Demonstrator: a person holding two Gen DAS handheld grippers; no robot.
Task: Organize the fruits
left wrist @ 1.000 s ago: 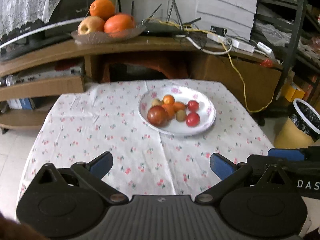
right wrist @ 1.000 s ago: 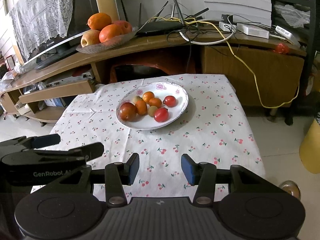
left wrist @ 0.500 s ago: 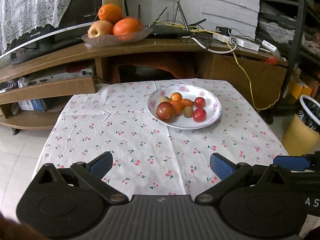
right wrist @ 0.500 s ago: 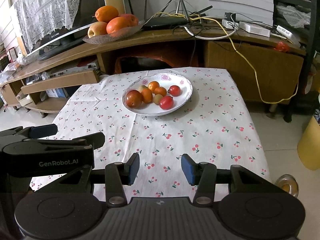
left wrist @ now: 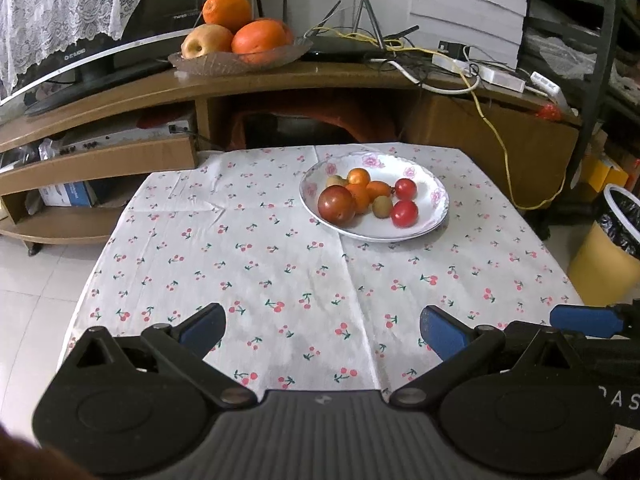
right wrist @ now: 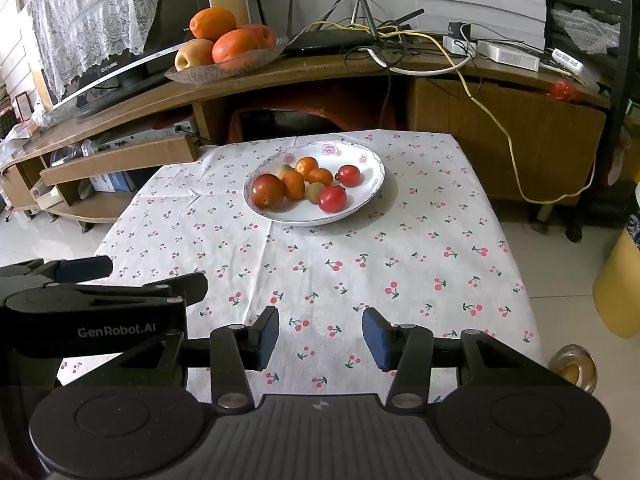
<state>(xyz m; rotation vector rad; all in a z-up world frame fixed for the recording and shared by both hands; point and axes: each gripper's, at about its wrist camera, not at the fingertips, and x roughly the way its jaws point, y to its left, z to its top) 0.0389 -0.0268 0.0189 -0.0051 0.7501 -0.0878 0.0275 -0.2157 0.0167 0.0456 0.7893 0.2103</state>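
Observation:
A white flowered plate [left wrist: 434, 208] [right wrist: 372, 188] sits at the far side of the table and holds several small fruits: a large red-brown plum [left wrist: 336, 203] [right wrist: 267, 191], small oranges [left wrist: 358, 177], red cherry tomatoes [left wrist: 404, 213] [right wrist: 332, 199] and greenish ones [left wrist: 382, 206]. My left gripper [left wrist: 322, 326] is open wide and empty above the table's near edge. My right gripper [right wrist: 320, 336] is open and empty, also over the near edge, to the right of the left one. Each gripper shows at the edge of the other's view.
The table carries a white cloth with cherry print [left wrist: 280, 264]. Behind it a wooden TV bench holds a glass dish [left wrist: 240, 62] with oranges and an apple, a TV, a router and cables. A yellow bin [left wrist: 608, 248] stands on the floor at the right.
Both grippers have drawn back and risen from the plate, so the plate looks farther and more of the table shows. Both stay open and empty.

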